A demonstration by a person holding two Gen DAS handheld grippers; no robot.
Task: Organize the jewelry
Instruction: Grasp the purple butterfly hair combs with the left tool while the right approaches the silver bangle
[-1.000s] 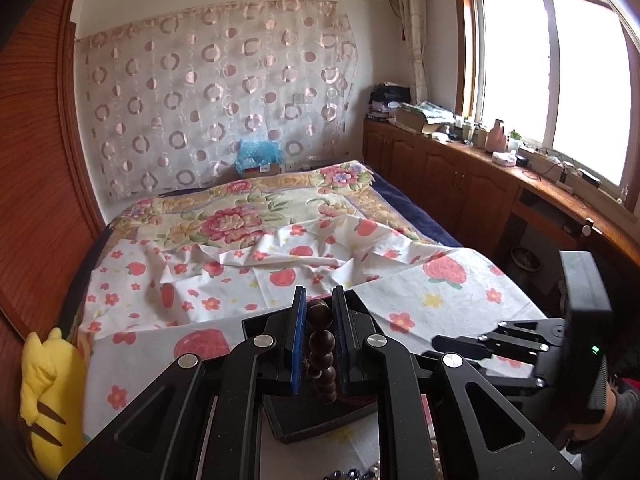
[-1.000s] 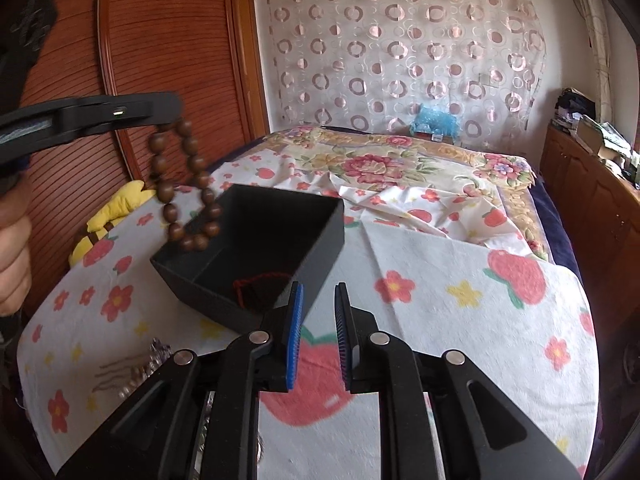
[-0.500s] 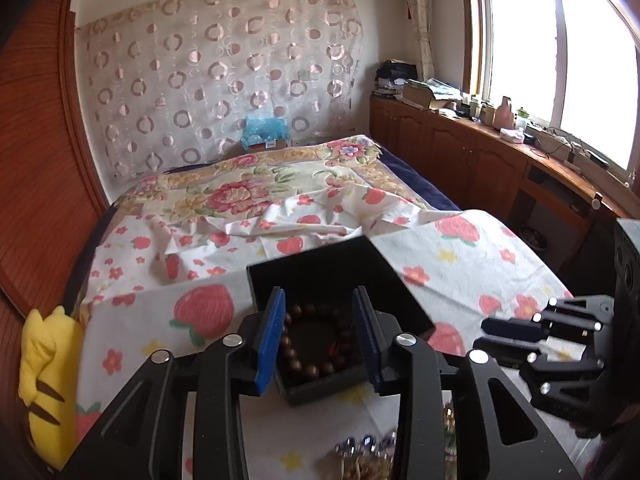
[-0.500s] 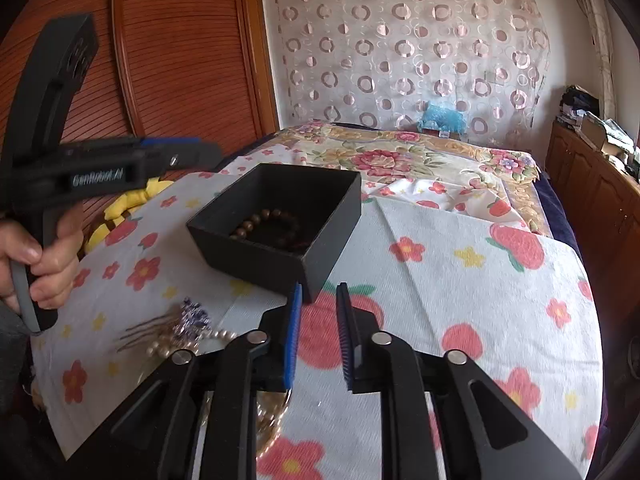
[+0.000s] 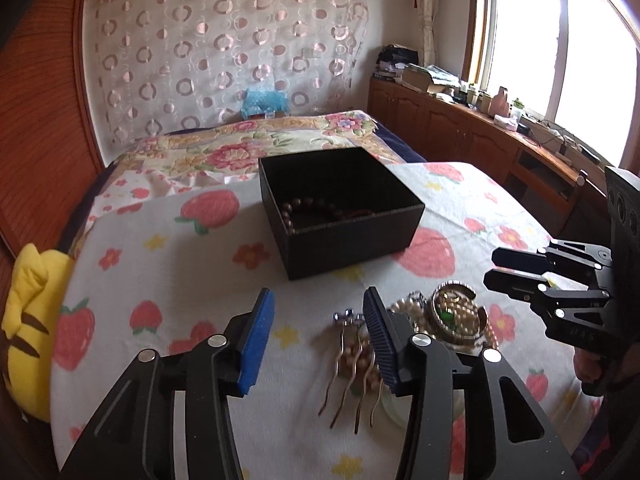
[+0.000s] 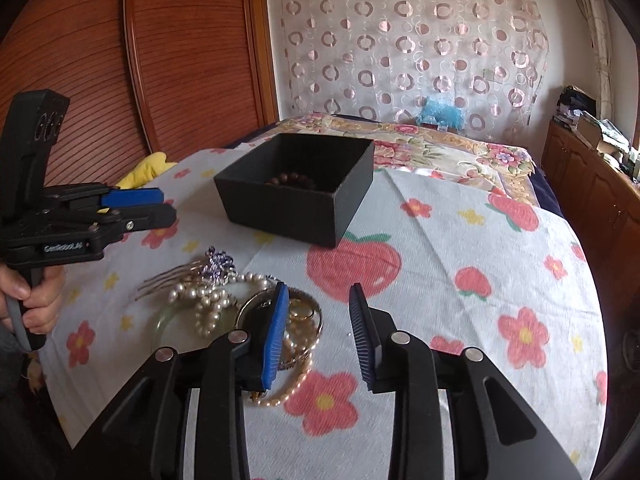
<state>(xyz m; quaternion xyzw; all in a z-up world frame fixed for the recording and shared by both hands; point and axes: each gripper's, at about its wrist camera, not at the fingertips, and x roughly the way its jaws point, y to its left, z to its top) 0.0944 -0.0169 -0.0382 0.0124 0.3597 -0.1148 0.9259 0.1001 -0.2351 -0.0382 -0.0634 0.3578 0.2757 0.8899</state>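
Note:
A black open box (image 5: pixel 352 236) stands on the strawberry-print cloth; it also shows in the right wrist view (image 6: pixel 296 208). A brown wooden bead bracelet (image 5: pixel 304 208) lies inside it (image 6: pixel 290 179). A jewelry pile lies nearer: a hair comb (image 5: pixel 352 364), pearl strands (image 6: pixel 204 300), and a gold bangle (image 6: pixel 304 312). My left gripper (image 5: pixel 318 312) is open and empty, low over the cloth just left of the comb. My right gripper (image 6: pixel 318 304) is open and empty, just right of the pile.
A yellow plush toy (image 5: pixel 28 320) lies at the bed's left edge against the wooden wall panel (image 6: pixel 180 60). Wooden cabinets (image 5: pixel 480 140) run along the right under the window. The floral bedspread (image 5: pixel 248 152) stretches behind the box.
My left gripper opened and dropped the bead bracelet into the box, then pulled back and down toward the pile. My right gripper opened and moved back near the pile.

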